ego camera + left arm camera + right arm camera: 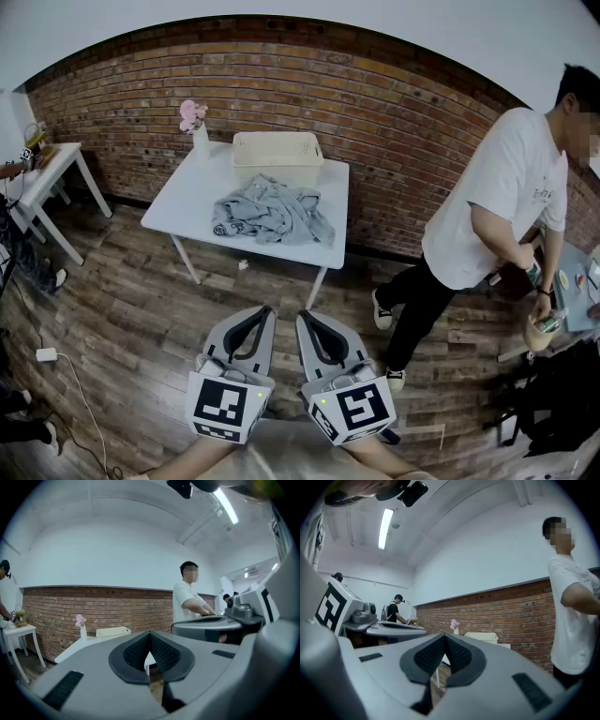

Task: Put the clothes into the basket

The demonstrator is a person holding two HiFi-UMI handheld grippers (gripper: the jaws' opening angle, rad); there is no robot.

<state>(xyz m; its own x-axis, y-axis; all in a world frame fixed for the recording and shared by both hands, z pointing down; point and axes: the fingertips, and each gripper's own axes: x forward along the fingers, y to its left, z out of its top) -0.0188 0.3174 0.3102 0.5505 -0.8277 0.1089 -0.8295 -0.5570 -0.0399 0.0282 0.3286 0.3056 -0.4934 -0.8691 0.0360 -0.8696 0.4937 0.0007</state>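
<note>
A heap of grey clothes (pixel 272 212) lies on the white table (pixel 178 202) against the brick wall. Behind the heap stands a cream basket (pixel 277 157) (pixel 112 631) (pixel 482 637), nothing showing inside it. Both grippers hang side by side well short of the table, over the wooden floor. My left gripper (pixel 264 311) (pixel 150 634) is shut with nothing between its jaws. My right gripper (pixel 304 316) (pixel 444 637) is shut too and holds nothing.
A vase of pink flowers (pixel 196 127) stands at the table's back left corner. A person in a white T-shirt (pixel 487 211) stands to the right by another table (pixel 577 300). A second white table (pixel 47 178) is at the far left. A cable and adapter (pixel 47 354) lie on the floor.
</note>
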